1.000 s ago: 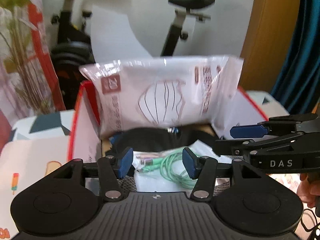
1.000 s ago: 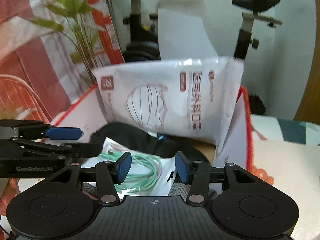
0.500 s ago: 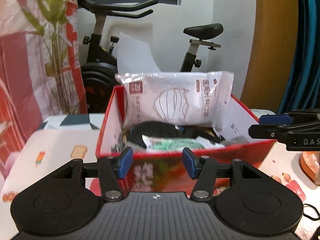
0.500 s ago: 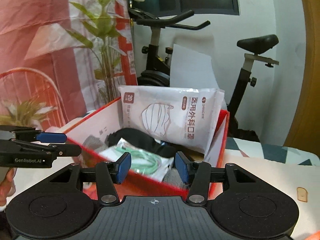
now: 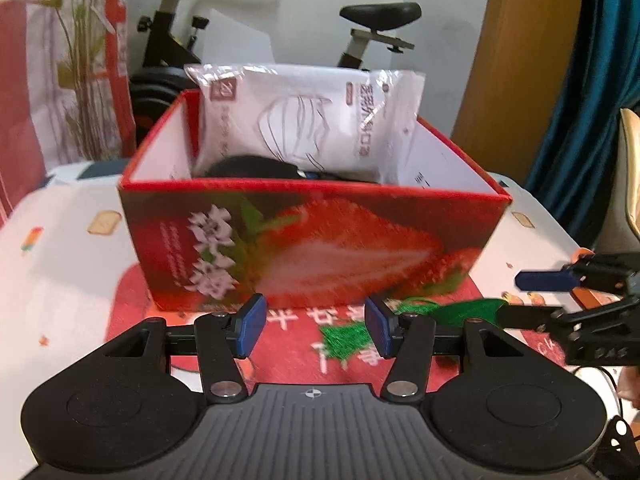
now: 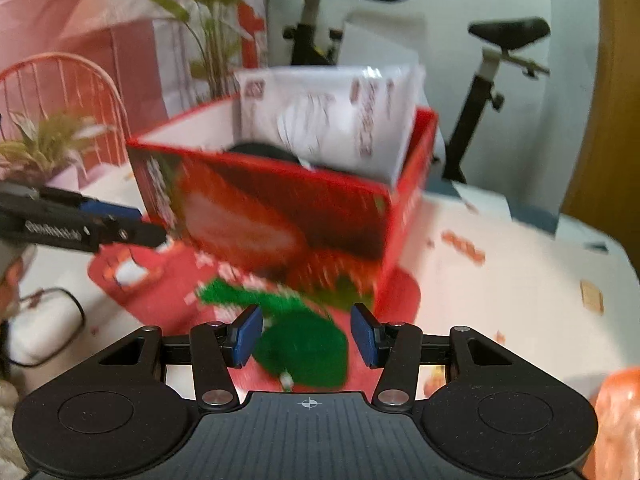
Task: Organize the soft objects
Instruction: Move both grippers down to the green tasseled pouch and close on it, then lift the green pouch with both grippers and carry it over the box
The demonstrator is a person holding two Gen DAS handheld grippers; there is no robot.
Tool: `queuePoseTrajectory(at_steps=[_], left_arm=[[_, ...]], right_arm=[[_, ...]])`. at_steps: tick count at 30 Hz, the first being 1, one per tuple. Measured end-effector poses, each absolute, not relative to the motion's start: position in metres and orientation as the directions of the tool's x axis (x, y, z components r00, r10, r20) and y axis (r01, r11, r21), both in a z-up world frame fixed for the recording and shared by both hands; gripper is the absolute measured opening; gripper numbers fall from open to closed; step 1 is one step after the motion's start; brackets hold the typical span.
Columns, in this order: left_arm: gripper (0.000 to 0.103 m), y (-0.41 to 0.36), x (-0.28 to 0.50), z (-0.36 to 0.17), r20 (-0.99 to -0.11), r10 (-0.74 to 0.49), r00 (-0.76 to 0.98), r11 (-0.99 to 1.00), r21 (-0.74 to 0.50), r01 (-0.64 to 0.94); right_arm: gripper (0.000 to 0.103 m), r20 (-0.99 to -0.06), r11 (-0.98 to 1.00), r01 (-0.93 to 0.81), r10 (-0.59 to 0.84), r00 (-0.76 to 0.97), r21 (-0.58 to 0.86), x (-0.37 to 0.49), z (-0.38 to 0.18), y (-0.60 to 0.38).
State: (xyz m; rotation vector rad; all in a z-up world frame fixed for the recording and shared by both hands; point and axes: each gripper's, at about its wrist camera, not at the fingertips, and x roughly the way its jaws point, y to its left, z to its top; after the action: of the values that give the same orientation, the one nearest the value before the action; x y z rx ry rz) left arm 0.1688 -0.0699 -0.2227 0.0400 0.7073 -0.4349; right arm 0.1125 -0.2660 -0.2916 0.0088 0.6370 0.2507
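Hovering in front of red strawberry-printed cardboard box [image 5: 312, 248] on white patterned counter [image 5: 60, 280]: left hand-held gripper [image 5: 312, 326], released, nothing between pads. Hanging over green fuzzy soft object [image 6: 304, 344] on red mat [image 5: 288, 356]: right hand-held gripper [image 6: 306, 340], also released. Leaning against box's far wall, protruding above rim: white mask packet [image 5: 316, 120]. Lying beneath: black soft item [image 5: 252, 166].

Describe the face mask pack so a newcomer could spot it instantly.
Start at the red strawberry-printed box standing on the red mat on the table. The face mask pack stands upright against the box's far wall, sticking up above the rim. It is the only white, glossy plastic pouch there, printed with a mask outline; the item beside it is black.
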Motion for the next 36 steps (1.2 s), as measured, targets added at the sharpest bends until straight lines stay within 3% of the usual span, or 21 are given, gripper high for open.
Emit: queuePoseTrajectory(at_steps=[7,23,36], left_arm=[[0.057,-0.071,0.167,-0.235,-0.659,-0.395,0.640,0.904,-0.154,0.399],[0.057,-0.063,0.180,-0.246,-0.671,-0.444,0.594,0.890,-0.254,0.379],[0.055,-0.039,0.203,-0.264,-0.687,-0.495,0.532,0.869,-0.403,0.288]], right_arm=[[0.047,-0.635,0.963,-0.257,0.247,0.732,0.079,0.119,-0.321,-0.263],[0.046,-0.598,0.917,-0.387,0.366,0.713,0.100,0.157,-0.324,-0.221],[0.046,-0.561,0.889,-0.437,0.434,0.705,0.138,0.176,-0.326,-0.180]])
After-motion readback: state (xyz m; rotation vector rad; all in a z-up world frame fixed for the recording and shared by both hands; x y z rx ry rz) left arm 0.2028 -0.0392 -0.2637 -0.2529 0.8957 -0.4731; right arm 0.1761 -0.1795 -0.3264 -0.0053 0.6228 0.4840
